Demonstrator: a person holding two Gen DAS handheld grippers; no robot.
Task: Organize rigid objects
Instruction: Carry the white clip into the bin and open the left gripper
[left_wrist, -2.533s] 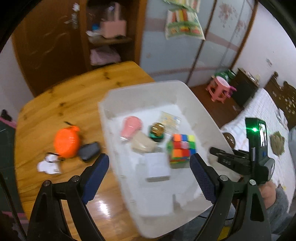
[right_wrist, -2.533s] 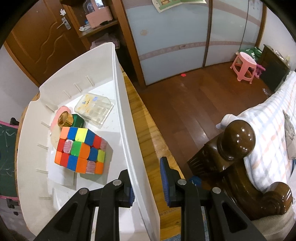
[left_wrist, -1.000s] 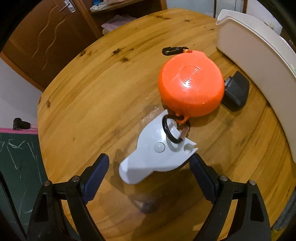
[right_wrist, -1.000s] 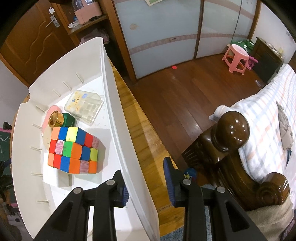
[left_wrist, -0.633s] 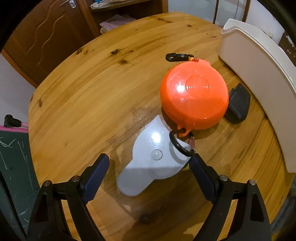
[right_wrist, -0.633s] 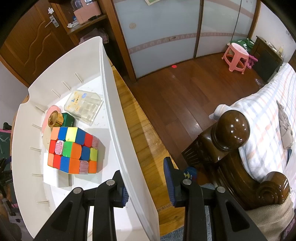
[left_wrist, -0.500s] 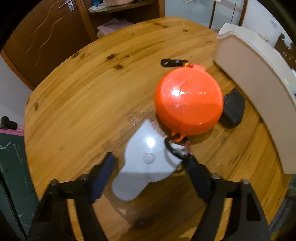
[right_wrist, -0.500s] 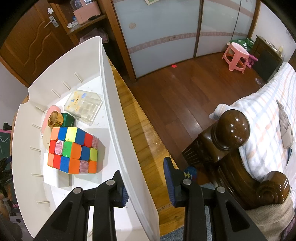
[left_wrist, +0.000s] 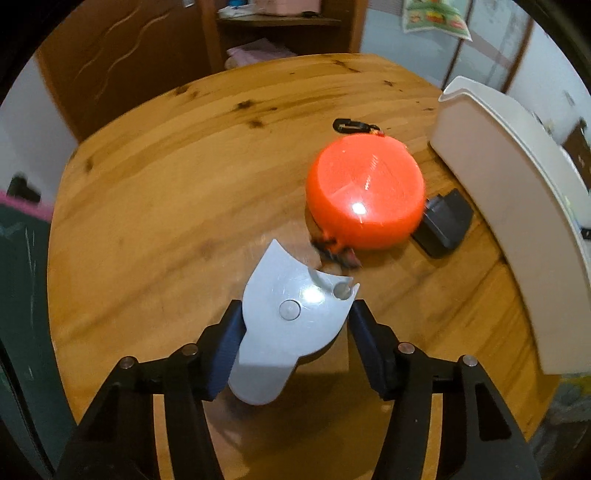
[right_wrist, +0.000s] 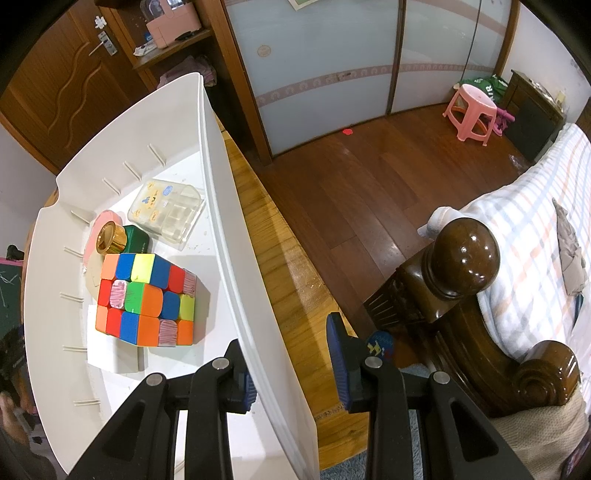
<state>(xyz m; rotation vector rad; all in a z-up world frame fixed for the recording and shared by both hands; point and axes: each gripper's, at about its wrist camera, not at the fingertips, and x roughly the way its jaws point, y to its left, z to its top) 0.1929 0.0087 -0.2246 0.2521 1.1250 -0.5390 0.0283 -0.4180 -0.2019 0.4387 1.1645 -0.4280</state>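
Left gripper (left_wrist: 295, 325) pinching the flat gray plastic piece (left_wrist: 291, 317)

Smooth, glossy, curved notch up front; round orange case (left_wrist: 364, 195) just ahead on the wooden table (left_wrist: 166, 192). Right gripper (right_wrist: 288, 363) spread, straddling the white bin (right_wrist: 236, 236) wall.

You were working in a home bedroom. A bed with a striped blanket (right_wrist: 535, 236) and a carved dark wooden bedpost (right_wrist: 466, 254) stood at the right. A pink plastic stool (right_wrist: 471, 110) sat on the wooden floor (right_wrist: 369, 192) near frosted sliding doors (right_wrist: 325, 55). A round wooden table (left_wrist: 184, 184) stood before a panelled wooden door (left_wrist: 122, 55) and an open shelf holding household clutter (left_wrist: 273, 18).
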